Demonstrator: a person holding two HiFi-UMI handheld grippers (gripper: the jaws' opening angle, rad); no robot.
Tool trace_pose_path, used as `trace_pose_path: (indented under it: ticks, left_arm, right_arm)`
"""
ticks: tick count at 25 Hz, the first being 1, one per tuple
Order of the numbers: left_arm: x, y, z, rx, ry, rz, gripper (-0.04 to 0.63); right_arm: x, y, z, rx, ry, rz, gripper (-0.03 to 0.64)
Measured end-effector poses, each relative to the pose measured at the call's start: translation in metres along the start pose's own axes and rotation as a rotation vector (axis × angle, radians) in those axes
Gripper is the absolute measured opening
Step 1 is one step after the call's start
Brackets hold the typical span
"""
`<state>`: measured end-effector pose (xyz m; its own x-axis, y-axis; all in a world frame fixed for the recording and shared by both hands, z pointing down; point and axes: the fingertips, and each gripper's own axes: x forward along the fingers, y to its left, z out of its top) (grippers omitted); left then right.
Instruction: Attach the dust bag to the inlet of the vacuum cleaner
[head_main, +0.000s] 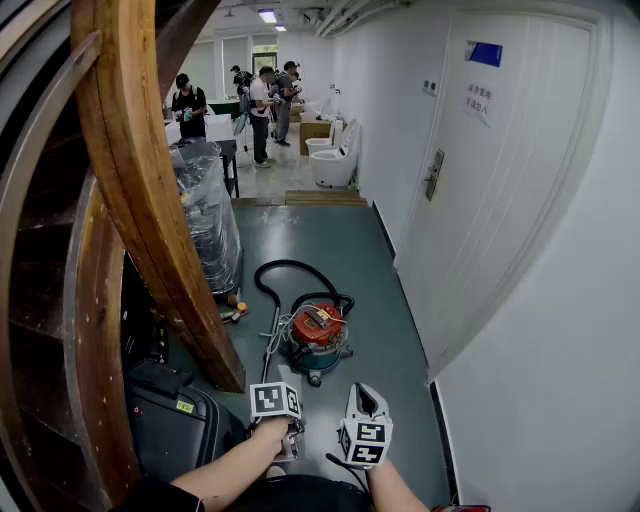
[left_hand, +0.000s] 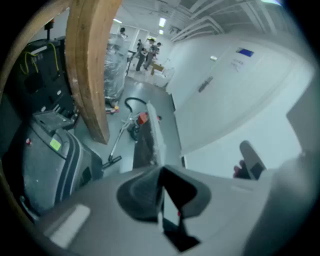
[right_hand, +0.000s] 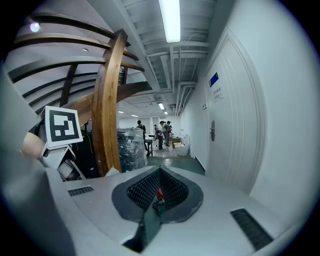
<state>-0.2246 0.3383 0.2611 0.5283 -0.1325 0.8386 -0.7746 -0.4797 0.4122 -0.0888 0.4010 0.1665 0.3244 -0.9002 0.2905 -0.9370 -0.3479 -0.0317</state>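
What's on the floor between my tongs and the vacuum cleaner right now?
Head view: only bare green floor separates the left tongs and right tongs from the vacuum cleaner. Its metal wand lies just left of that stretch.

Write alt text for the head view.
A red vacuum cleaner stands on a green corridor floor, black hose looped behind it. Nearer the camera are the left gripper and right gripper; a curved wooden beam rises at left.
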Motion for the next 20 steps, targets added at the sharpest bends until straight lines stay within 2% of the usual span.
trace_pose_path:
  ticks: [7, 13, 20]
  left_arm:
    - [0.002, -0.001, 0.004, 0.002, -0.004, -0.003, 0.021]
    - [0.007, -0.004, 0.005, -0.004, -0.004, 0.002, 0.021]
    - [0.016, -0.01, 0.008, -0.017, -0.001, 0.018, 0.021]
  right_arm:
    - [0.007, 0.002, -0.002, -0.014, 0.009, 0.018, -0.002]
    - [0.007, -0.007, 0.003, 0.037, -0.016, 0.013, -0.002]
    - [0.01, -0.02, 0.0, 0.027, -0.007, 0.024, -0.002]
